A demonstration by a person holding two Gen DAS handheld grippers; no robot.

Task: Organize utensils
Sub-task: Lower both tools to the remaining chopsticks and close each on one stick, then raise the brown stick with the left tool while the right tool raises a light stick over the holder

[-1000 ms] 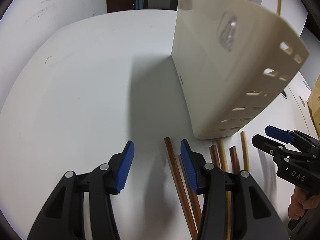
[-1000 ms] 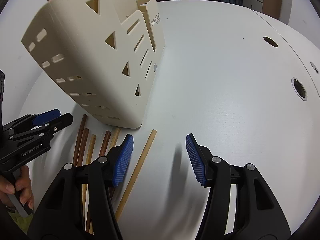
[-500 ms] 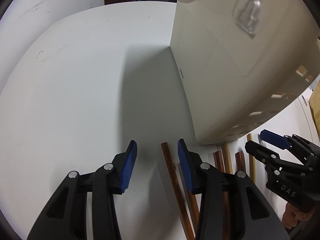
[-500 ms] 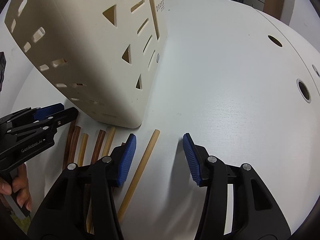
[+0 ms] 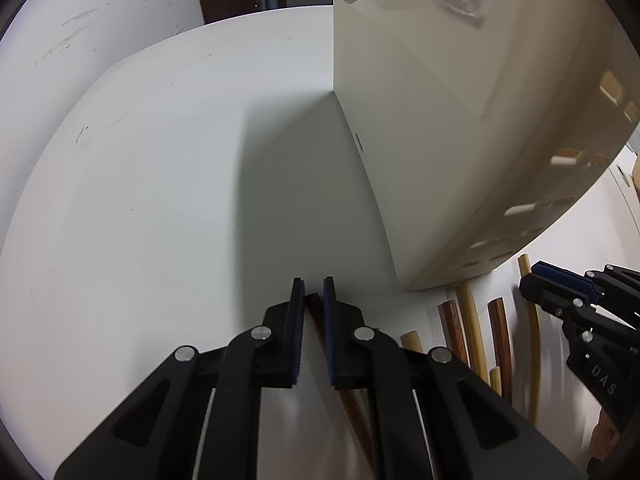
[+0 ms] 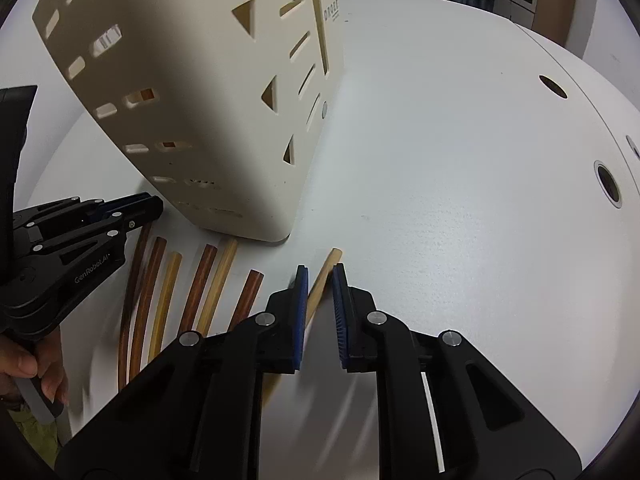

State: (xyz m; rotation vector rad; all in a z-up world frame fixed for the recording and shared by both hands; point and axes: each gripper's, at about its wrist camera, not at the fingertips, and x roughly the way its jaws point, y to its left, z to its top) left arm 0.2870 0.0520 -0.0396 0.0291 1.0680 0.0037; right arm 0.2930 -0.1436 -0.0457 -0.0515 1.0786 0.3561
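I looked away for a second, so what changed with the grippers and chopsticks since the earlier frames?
Both grippers' jaws have just been closing. The left gripper now pinches a dark brown chopstick; the right gripper pinches a pale chopstick. The cream holder and other chopsticks stayed put.

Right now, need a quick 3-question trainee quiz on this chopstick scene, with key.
1. True or false: the left claw is closed on a dark brown chopstick.
2. What does the right claw grip? A) a light tan chopstick B) the holder C) nothing
3. Fill in: the loose chopsticks lie on the table in front of the cream ____.

Key: 1 true; 2 A; 3 holder.
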